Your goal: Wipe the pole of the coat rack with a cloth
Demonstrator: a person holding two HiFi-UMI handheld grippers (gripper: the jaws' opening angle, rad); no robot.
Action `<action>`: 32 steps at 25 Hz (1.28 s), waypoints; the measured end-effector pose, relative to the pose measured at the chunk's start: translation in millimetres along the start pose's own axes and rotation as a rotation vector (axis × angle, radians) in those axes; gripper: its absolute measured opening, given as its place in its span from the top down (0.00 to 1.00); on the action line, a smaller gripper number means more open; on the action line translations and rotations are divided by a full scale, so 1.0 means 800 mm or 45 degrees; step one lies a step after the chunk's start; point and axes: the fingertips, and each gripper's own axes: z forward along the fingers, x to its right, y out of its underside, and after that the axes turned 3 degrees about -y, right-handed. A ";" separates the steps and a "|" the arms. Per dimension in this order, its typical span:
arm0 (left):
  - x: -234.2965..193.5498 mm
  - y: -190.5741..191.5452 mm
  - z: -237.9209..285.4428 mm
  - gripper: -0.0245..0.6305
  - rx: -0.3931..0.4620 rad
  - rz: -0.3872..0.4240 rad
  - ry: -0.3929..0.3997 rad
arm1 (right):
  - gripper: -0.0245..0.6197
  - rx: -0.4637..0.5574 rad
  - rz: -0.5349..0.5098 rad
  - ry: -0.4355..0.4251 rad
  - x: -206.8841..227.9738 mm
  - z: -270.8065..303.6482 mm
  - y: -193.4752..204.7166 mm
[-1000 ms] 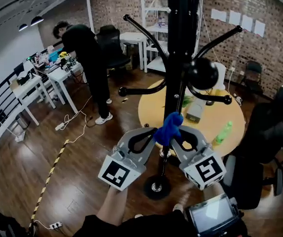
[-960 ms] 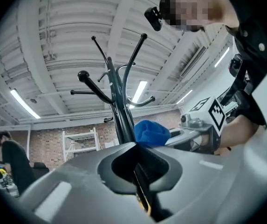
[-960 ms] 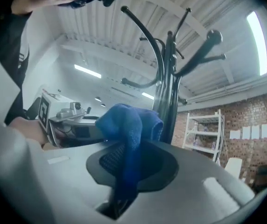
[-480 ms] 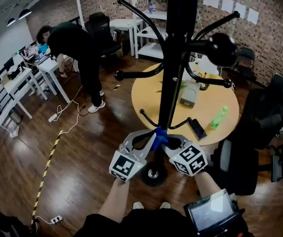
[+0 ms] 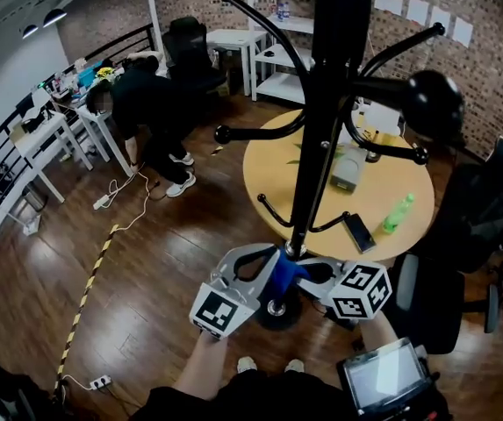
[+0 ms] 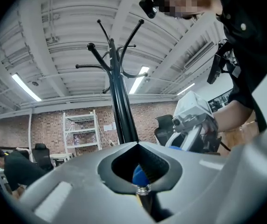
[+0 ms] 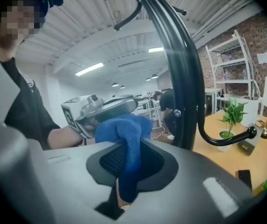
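Observation:
The black coat rack pole (image 5: 314,147) rises in front of me with curved hooks. A blue cloth (image 5: 283,275) is pressed to the pole low down, just above the round base (image 5: 276,310). My left gripper (image 5: 264,260) and right gripper (image 5: 314,272) meet at the cloth from either side of the pole. In the right gripper view the cloth (image 7: 125,141) hangs bunched between the shut jaws, beside the pole (image 7: 182,92). The left gripper view shows a blue bit of the cloth (image 6: 140,175) in its shut jaws, with the pole (image 6: 122,115) beyond.
A round yellow table (image 5: 387,244) stands behind the rack with a green bottle (image 5: 396,213), a phone (image 5: 356,231) and a box. A black chair (image 5: 479,217) is at the right. A person (image 5: 146,103) bends over at the left by desks. Cables lie on the wood floor.
Both grippers have slid down the pole with the cloth, from mid height to just above the base. The person in the background has bent lower.

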 end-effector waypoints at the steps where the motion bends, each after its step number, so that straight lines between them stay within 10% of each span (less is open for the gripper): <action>1: -0.003 0.006 0.000 0.96 -0.020 0.000 -0.006 | 0.88 0.010 -0.008 0.047 0.013 0.004 0.001; 7: -0.009 0.022 0.002 0.96 -0.077 -0.016 -0.007 | 0.88 0.146 -0.118 0.362 0.069 -0.011 -0.026; 15: -0.025 -0.058 0.010 0.96 0.107 -0.021 0.013 | 0.88 0.554 -0.467 0.562 0.017 -0.105 -0.207; 32: -0.029 -0.197 -0.005 0.96 0.332 0.251 0.104 | 0.88 1.090 -0.813 0.650 -0.138 -0.240 -0.408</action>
